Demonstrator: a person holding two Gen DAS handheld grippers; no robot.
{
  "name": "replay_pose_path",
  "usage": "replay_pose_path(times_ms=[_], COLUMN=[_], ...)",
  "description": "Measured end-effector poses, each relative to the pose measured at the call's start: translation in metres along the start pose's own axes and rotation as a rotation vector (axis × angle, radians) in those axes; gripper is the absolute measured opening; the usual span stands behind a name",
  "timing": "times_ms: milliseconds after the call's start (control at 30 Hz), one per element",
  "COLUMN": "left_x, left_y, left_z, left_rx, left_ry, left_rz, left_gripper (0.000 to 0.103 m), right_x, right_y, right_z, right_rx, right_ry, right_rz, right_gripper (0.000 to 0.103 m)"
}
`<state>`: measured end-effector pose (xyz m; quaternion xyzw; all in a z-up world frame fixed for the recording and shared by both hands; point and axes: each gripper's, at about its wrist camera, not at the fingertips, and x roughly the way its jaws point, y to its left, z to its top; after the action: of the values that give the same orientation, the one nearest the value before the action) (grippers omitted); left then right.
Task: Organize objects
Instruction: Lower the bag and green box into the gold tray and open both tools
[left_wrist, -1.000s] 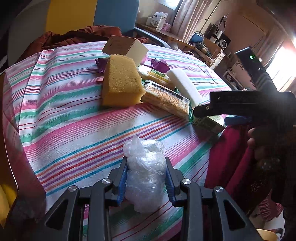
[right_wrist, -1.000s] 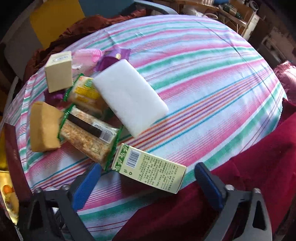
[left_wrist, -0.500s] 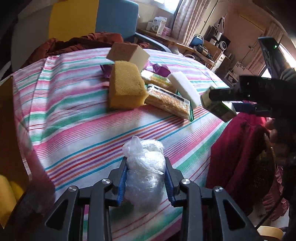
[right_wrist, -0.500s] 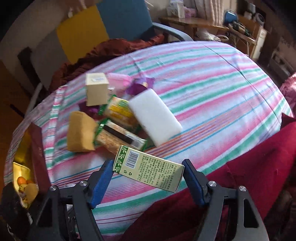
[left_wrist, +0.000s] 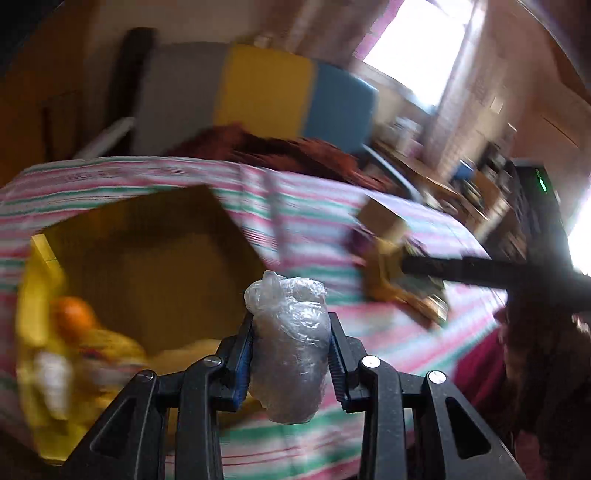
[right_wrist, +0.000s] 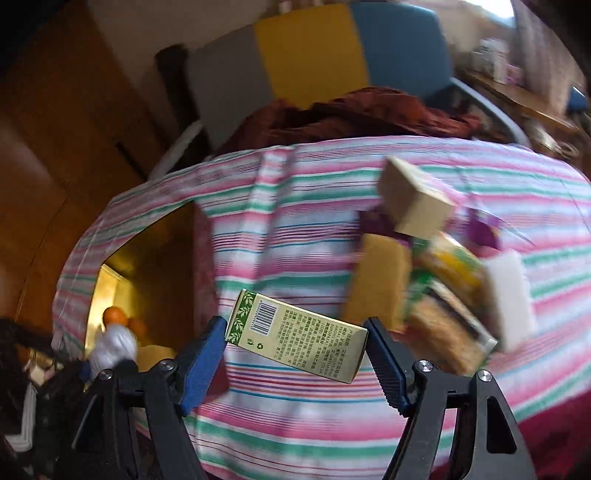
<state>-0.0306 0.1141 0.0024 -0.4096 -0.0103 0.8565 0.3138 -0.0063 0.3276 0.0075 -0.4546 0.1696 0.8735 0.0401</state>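
Note:
My left gripper (left_wrist: 291, 354) is shut on a crumpled clear plastic bag (left_wrist: 290, 347), held above the striped tablecloth beside an open gold-lined box (left_wrist: 155, 266). An orange (left_wrist: 72, 314) and yellow items lie in that box. My right gripper (right_wrist: 295, 350) is shut on a green-and-cream carton (right_wrist: 295, 341) with a barcode, held by its ends above the cloth. The box (right_wrist: 147, 266) shows at the left in the right wrist view, with an orange (right_wrist: 112, 315) inside. The right gripper's arm crosses the left wrist view at the right.
A pile stays on the striped table (right_wrist: 295, 221): a tan cube box (right_wrist: 415, 201), a yellow sponge (right_wrist: 376, 284), snack packets (right_wrist: 447, 317) and a white block (right_wrist: 508, 295). A brown cloth (right_wrist: 354, 110) and a grey, yellow and blue chair (right_wrist: 314, 55) stand behind.
Both grippers have swung left toward the gold-lined box, each still holding its item. The right one closed on the carton and lifted it off the table. The view is blurred by motion.

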Motion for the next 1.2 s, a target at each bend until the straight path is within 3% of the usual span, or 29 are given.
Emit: replay_pose_path(times_ms=[133, 267, 467, 600, 633, 700, 967, 1200], left_x=[-0.015, -0.02, -0.008, 0.005, 0.007, 0.004, -0.026, -0.041], left_y=[0.064, 0.111, 0.157, 0.18, 0.186, 0.194, 0.197, 0.171], left_z=[0.015, 0.029, 0.05, 0.062, 0.064, 0.063, 0.039, 0.007], left_rx=[-0.082, -0.125, -0.158, -0.205, -0.223, -0.252, -0.322, -0.32], left_ry=[-0.043, -0.062, -0.043, -0.015, -0.014, -0.017, -0.072, -0.092], left_rz=[0.129, 0.213, 0.283, 0.297, 0.306, 0.322, 0.365, 0.407], left_gripper=[0.035, 0.035, 0.036, 0.045, 0.047, 0.049, 0.049, 0.049], right_x=[0.025, 0.049, 0.078, 0.096, 0.099, 0.104, 0.097, 0.082], right_y=[0.047, 0.086, 0.129, 0.154, 0.16, 0.169, 0.18, 0.177], right_z=[0.004, 0.006, 0.013, 0.02, 0.022, 0.024, 0.007, -0.009], right_rx=[-0.093, -0.159, -0.219, -0.232, -0.23, -0.223, -0.268, -0.313], right_ry=[0.03, 0.058, 0.103, 0.12, 0.119, 0.122, 0.115, 0.032], right_rz=[0.061, 0.1, 0.131, 0.171, 0.188, 0.232, 0.223, 0.133], right_gripper=[0.076, 0.076, 0.076, 0.077, 0.081, 0.094, 0.1, 0.103])
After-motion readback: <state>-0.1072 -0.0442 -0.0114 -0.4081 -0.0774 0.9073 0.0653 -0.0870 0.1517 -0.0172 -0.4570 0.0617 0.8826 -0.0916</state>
